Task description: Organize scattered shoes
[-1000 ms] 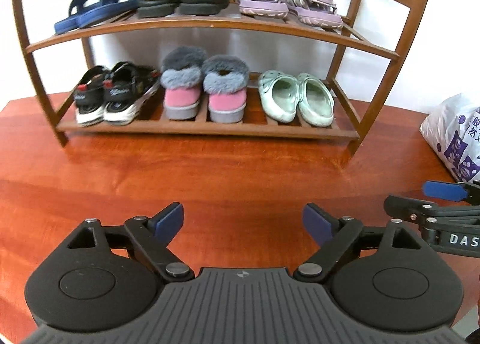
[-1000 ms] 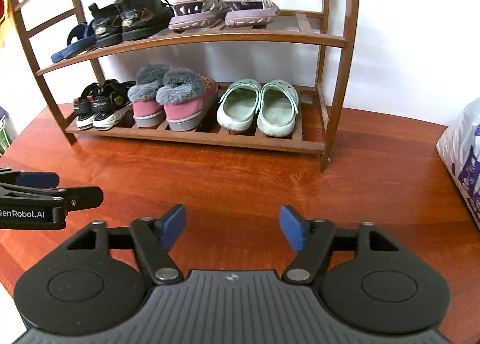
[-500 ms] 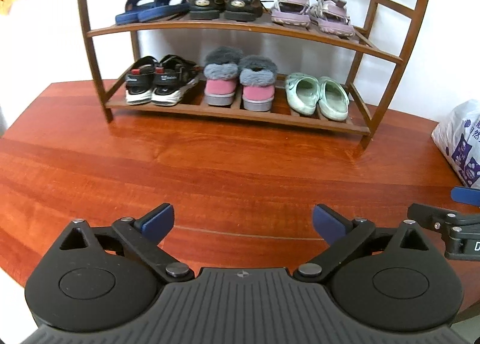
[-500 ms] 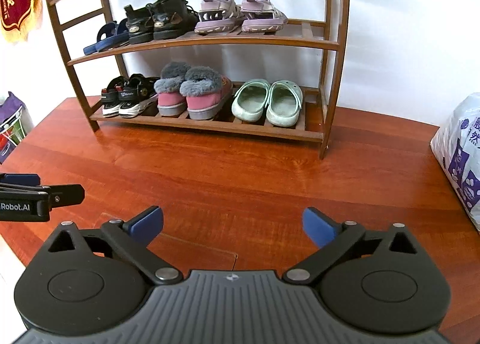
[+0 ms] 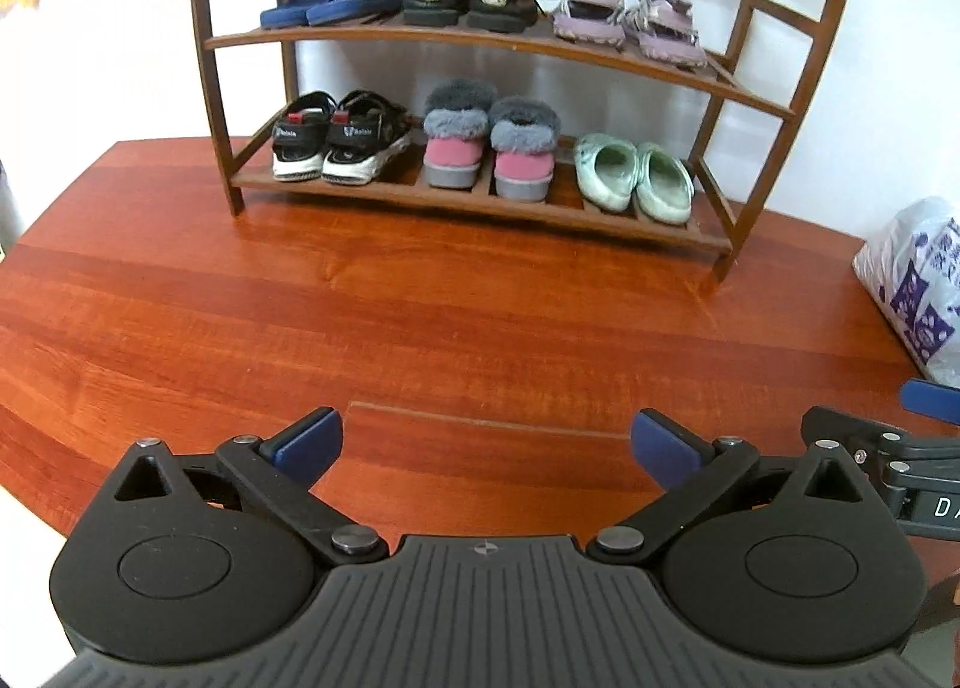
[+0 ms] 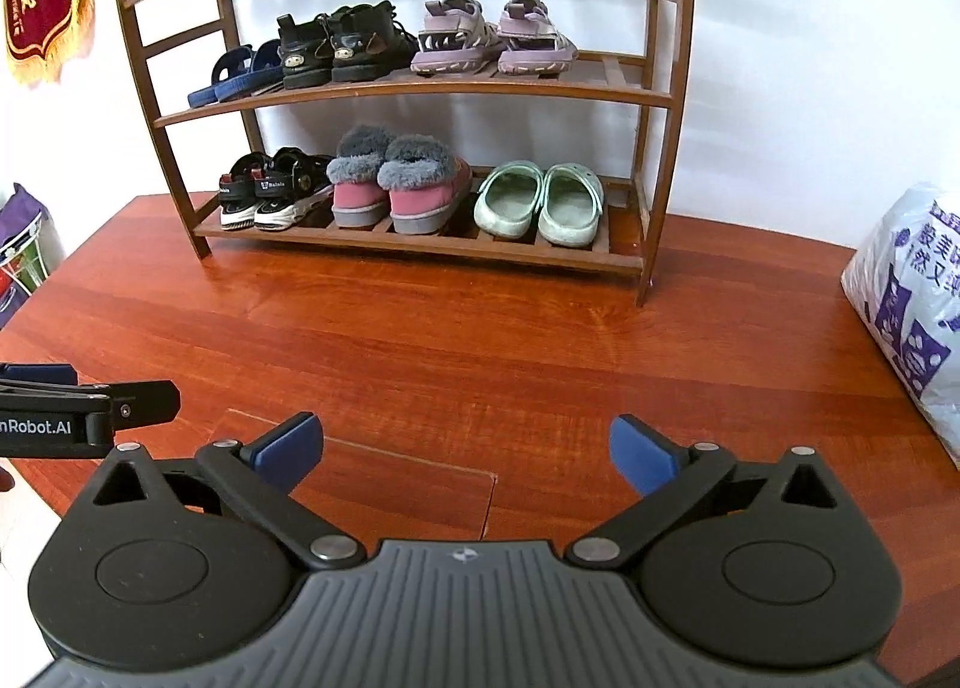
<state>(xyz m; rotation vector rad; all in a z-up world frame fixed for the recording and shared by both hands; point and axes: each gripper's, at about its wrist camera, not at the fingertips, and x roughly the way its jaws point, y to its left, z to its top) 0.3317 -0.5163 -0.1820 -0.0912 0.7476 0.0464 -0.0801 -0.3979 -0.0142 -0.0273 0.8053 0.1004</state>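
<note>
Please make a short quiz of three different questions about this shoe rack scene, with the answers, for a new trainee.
1. True or false: the left gripper is holding a shoe.
2. Which pair stands at the right end of the lower shelf? A) blue slippers B) green clogs C) black boots
3. Fill in: the pink fur-lined slippers stand between the black-and-white sandals and the ____.

Key:
1. False; its jaws are open and empty, as are those of the right gripper.
2. B, the green clogs.
3. Green clogs.
</note>
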